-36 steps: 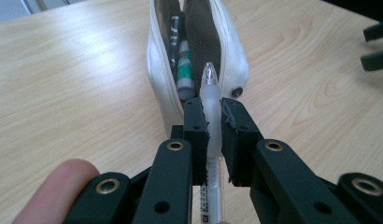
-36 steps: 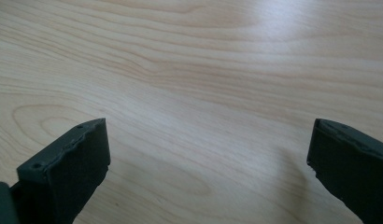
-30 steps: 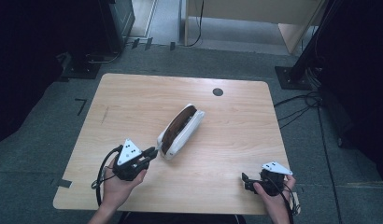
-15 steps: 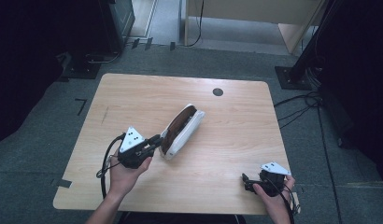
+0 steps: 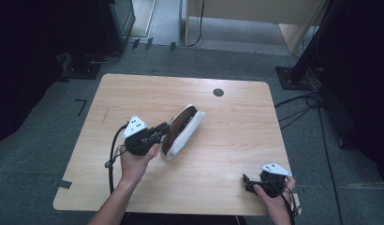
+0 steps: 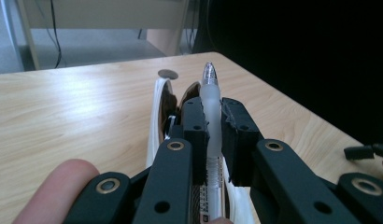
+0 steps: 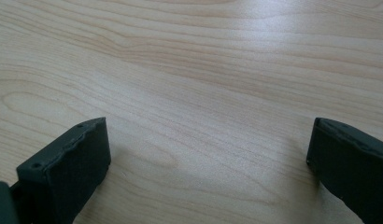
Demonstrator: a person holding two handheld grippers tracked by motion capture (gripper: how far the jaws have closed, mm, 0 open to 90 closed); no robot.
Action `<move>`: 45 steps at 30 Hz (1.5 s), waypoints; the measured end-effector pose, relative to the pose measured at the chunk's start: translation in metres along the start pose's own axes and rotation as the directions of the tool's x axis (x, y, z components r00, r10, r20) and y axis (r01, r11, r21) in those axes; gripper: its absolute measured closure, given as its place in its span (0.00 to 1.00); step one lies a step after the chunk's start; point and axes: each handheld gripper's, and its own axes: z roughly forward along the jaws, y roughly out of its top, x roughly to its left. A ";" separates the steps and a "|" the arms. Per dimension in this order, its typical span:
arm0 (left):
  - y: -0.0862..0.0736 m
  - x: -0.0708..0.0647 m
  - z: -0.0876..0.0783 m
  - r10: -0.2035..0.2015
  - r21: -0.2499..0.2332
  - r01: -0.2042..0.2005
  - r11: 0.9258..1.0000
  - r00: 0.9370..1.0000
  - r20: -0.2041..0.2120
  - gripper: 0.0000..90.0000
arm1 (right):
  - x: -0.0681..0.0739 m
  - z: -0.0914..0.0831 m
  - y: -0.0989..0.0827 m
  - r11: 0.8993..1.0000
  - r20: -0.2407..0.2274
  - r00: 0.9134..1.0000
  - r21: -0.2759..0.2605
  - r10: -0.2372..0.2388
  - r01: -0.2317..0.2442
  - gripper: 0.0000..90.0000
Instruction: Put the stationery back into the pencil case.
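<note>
An open white pencil case (image 5: 183,131) with a brown lining lies slantwise in the middle of the wooden table (image 5: 237,117). My left gripper (image 5: 163,130) sits at the case's near-left end, shut on a frosted white pen (image 6: 211,100) whose clear tip points over the case's open mouth (image 6: 167,100). My right gripper (image 5: 247,183) rests near the table's front right corner; its jaws stand wide apart with only bare wood (image 7: 203,93) between them.
A round dark grommet (image 5: 218,92) sits near the table's far edge. Beyond the table stand a black stand base (image 5: 82,70) at the left, a cable tangle (image 5: 307,101) at the right and a wooden cabinet (image 5: 255,11) at the back.
My left gripper has moved right and away from the front edge, rising a little, up to the case's near end. The right gripper has stayed in place.
</note>
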 end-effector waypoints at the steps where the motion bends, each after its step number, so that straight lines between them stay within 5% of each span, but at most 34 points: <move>1: 0.000 0.000 0.003 -0.002 -0.008 0.002 1.000 1.000 0.002 0.91 | 0.000 0.000 0.000 1.000 0.000 1.000 0.000 0.000 0.000 0.00; 15: 0.006 0.002 0.028 0.031 -0.048 -0.032 0.998 0.999 -0.021 0.91 | 0.000 0.000 0.000 1.000 0.001 1.000 0.001 0.003 -0.003 0.00; 20: 0.006 0.005 0.033 0.012 -0.051 -0.013 0.999 1.000 -0.016 0.91 | 0.000 0.000 0.000 1.000 0.000 1.000 0.001 0.002 -0.002 0.00; 45: -0.003 0.005 0.043 0.049 0.054 -0.046 0.997 0.997 -0.057 0.90 | 0.000 0.000 0.000 1.000 0.000 1.000 0.000 0.000 0.000 0.00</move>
